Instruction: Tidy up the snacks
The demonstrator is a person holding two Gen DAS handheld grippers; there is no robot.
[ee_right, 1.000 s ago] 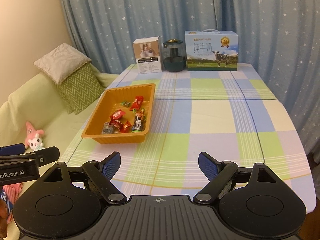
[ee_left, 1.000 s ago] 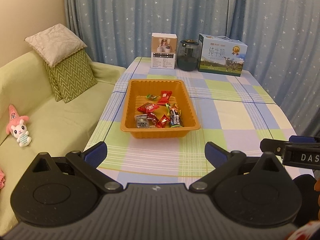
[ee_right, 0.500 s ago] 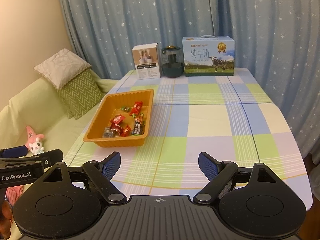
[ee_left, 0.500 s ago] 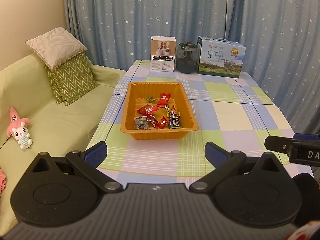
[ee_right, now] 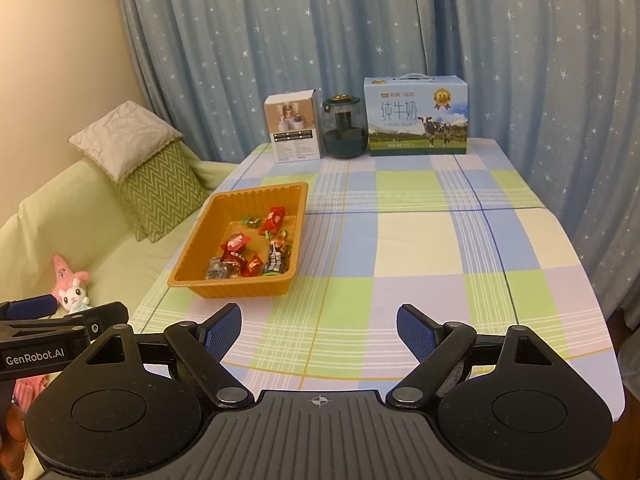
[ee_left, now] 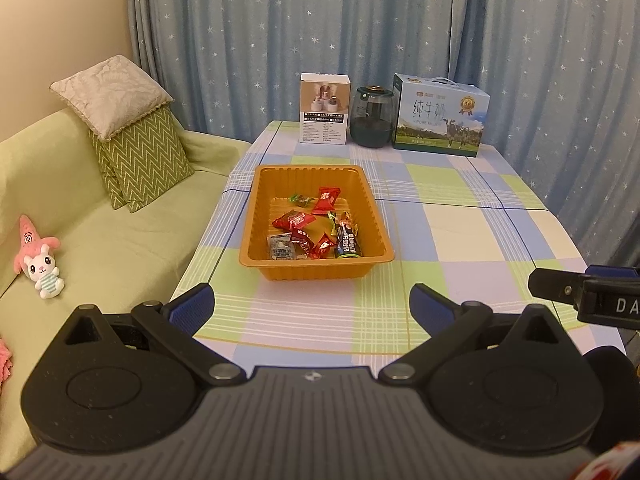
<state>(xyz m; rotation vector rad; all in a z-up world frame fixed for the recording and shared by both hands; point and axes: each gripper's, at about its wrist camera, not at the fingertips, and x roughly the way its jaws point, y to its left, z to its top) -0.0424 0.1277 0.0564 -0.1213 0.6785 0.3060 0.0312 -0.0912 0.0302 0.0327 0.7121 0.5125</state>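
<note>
While both hand-held grippers (ee_left: 312, 304) (ee_right: 319, 332) gape empty, the milk carton (ee_right: 416, 122) reads "PURE MILK".

The table (ee_left: 460, 236) filled the centre of both views and was covered with a cloth checked in blue, green, cream and lilac. An orange tray (ee_left: 256, 216) sat on it left of centre, its near wall close to the near table edge. Along the far edge, in the upper centre of the frame, stood a row of three items: a white box (ee_left: 324, 109), a dark glass jar (ee_left: 372, 117) just beside it, and a milk carton (ee_left: 440, 117) at the right end.
</note>
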